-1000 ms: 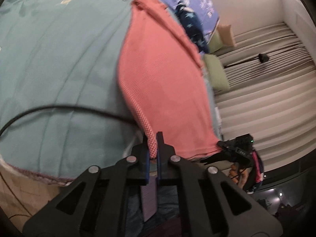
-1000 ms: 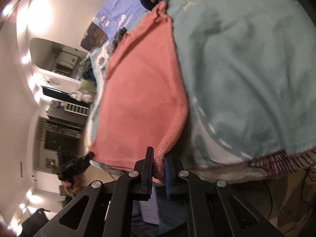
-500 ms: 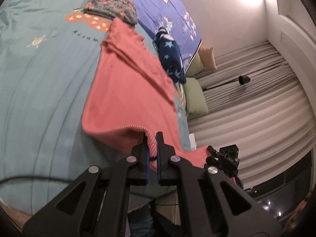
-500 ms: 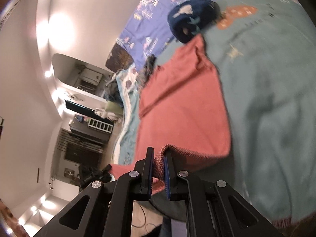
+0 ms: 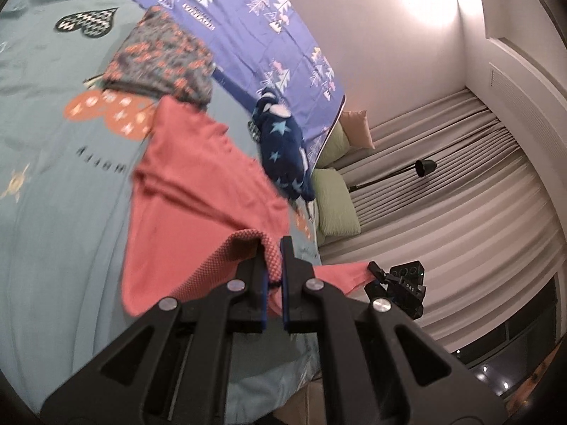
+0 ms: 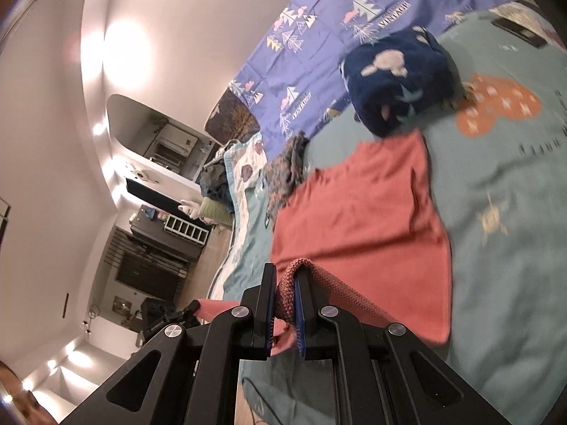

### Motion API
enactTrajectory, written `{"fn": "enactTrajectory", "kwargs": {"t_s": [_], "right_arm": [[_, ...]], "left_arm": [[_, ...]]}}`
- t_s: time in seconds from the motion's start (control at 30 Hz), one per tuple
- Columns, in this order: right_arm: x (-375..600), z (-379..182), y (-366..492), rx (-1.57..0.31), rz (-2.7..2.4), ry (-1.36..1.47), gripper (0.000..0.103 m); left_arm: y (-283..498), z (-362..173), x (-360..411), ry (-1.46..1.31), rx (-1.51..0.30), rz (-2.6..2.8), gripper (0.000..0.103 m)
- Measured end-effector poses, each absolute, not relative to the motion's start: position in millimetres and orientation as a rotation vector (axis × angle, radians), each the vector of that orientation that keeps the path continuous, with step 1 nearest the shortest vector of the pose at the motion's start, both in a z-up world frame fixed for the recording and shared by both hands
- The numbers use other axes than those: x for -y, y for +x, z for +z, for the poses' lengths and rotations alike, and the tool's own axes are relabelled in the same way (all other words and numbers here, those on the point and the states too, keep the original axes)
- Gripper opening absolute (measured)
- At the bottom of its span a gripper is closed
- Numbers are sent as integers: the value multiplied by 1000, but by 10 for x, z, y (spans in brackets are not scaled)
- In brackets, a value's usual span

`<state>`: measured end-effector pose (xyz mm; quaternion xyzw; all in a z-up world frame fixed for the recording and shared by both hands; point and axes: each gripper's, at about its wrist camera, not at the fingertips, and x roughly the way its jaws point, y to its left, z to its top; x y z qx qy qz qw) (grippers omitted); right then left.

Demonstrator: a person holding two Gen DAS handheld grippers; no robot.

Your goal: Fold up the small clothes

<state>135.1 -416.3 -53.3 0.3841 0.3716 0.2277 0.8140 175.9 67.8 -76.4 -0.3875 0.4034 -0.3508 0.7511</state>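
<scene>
A salmon-red knit garment (image 5: 198,191) lies on the teal bedspread (image 5: 53,184); it also shows in the right wrist view (image 6: 361,212). My left gripper (image 5: 273,251) is shut on one corner of its near hem, lifted and curled over the cloth. My right gripper (image 6: 283,279) is shut on the other hem corner, also raised above the bed. The hem hangs between the two grippers. The right gripper shows in the left wrist view (image 5: 397,283), holding the far corner.
A folded floral garment (image 5: 163,60) lies beyond the red one. A dark blue star-print bundle (image 5: 283,148) sits beside it, also in the right wrist view (image 6: 397,78). A purple tree-print sheet (image 5: 255,28), green pillows (image 5: 333,198), curtains and a lamp lie beyond.
Both grippers have lifted the near hem off the bed and carried it forward over the garment, so the near half now curls up and over the far half.
</scene>
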Motion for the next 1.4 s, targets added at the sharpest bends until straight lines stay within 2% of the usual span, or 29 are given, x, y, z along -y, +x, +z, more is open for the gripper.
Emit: {"fn": "enactTrajectory", "kwargs": {"t_s": [0.33, 0.63, 1.13, 1.2, 1.23, 1.27, 1.3, 1.37, 1.4], "right_arm": [[4303, -362, 2213, -767, 488, 819, 8], [4429, -505, 2962, -799, 456, 842, 7], [4922, -1350, 3842, -852, 349, 1097, 7], [4934, -1491, 3910, -884, 332, 1099, 11], [4949, -1586, 3944, -914, 314, 1111, 13], [4973, -1656, 3957, -938, 285, 1124, 20], [5006, -1710, 3953, -957, 254, 1130, 27], [5061, -1662, 3903, -970, 210, 1070, 32], [5085, -1565, 3853, -949, 193, 1021, 37]], "left_arm": [[2542, -694, -556, -882, -862, -764, 6], [3286, -720, -414, -889, -865, -766, 6], [4288, -1361, -201, -947, -955, -587, 6], [4349, -1505, -186, -964, -1004, -543, 12], [4366, -1569, -182, -964, -1031, -520, 25], [4375, -1603, -184, -958, -1050, -502, 37], [4368, -1620, -204, -937, -1074, -475, 39], [4330, -1563, -278, -914, -1064, -470, 39], [4287, -1466, -351, -905, -1030, -479, 40]]}}
